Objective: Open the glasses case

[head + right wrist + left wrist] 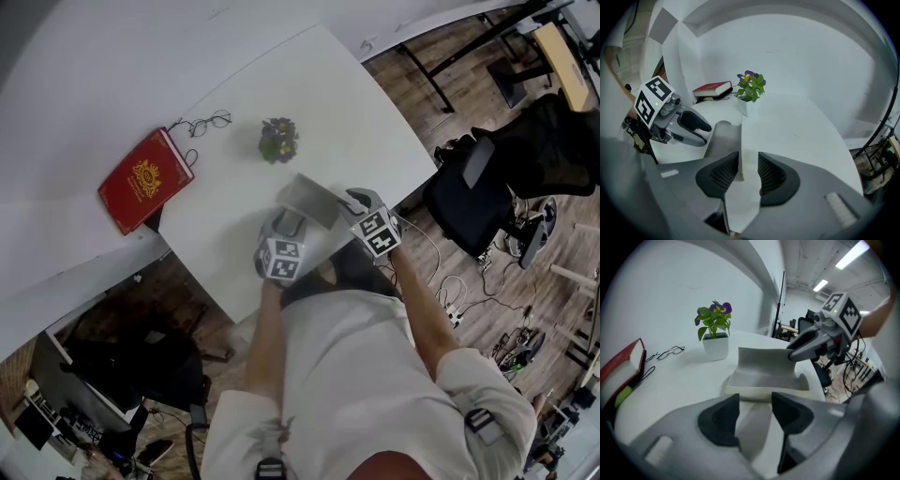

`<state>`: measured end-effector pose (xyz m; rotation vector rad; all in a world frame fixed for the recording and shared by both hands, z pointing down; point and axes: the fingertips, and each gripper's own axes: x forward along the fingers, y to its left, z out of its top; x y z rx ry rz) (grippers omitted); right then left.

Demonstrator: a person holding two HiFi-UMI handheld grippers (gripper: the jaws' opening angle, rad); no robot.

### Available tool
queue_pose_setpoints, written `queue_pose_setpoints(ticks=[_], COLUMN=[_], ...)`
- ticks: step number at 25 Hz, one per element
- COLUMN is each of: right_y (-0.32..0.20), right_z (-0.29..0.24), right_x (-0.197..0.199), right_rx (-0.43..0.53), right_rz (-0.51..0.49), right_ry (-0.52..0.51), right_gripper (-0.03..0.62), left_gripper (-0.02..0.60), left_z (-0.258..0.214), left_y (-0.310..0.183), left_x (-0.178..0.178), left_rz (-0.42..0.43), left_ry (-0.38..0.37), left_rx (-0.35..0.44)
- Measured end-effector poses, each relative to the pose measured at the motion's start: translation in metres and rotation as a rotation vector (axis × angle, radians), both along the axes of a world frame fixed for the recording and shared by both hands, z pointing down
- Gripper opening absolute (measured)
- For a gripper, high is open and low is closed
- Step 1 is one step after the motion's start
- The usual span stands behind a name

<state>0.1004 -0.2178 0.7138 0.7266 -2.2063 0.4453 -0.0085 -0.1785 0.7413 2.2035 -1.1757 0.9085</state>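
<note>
Since the glasses case (309, 199) lies near the front edge of the counter (375, 122) with its lid (764, 359) raised upright over the base (764, 387), the opening step is judged to be almost complete. The lid is seen edge-on between the jaws of the right hand-held gripper (749, 176). These jaws stand slightly apart: the lid lies against one pad and a gap shows at the other, so no clamping is applied. The jaws of the left hand-held gripper (753, 420) also stand apart, at the front edge of the base, and no part of the case is seen clamped between them.

For a clean finish, the right hand-held gripper is to be drawn back along the plane of the lid, so that the thin panel is not dragged by either pad and folded shut. The base is to be steadied by the left hand-held gripper until the lid is clear. Sideways motion is to be avoided, as the case is judged light enough to slide toward the counter edge.
</note>
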Motion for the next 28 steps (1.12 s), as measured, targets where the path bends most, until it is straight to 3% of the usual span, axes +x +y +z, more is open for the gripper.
queue_pose_setpoints(ticks=[13, 23, 28], right_y=[0.002, 0.005, 0.006], right_z=[-0.036, -0.103, -0.129], right_x=[-0.005, -0.013, -0.016], right_rx=[0.093, 0.232, 0.298], right_rz=[0.049, 0.138, 0.122], right_ry=[-0.111, -0.245, -0.243], right_gripper=[0.175, 0.181, 0.181], left_gripper=[0.218, 0.218, 0.218], left_z=[-0.039, -0.119, -0.152], left_y=[-0.006, -0.019, -0.021], left_x=[0.002, -0.003, -0.011], left_rz=[-0.012, -0.059, -0.076], left_ry=[0.05, 0.135, 0.161], left_rx=[0.102, 0.31, 0.391])
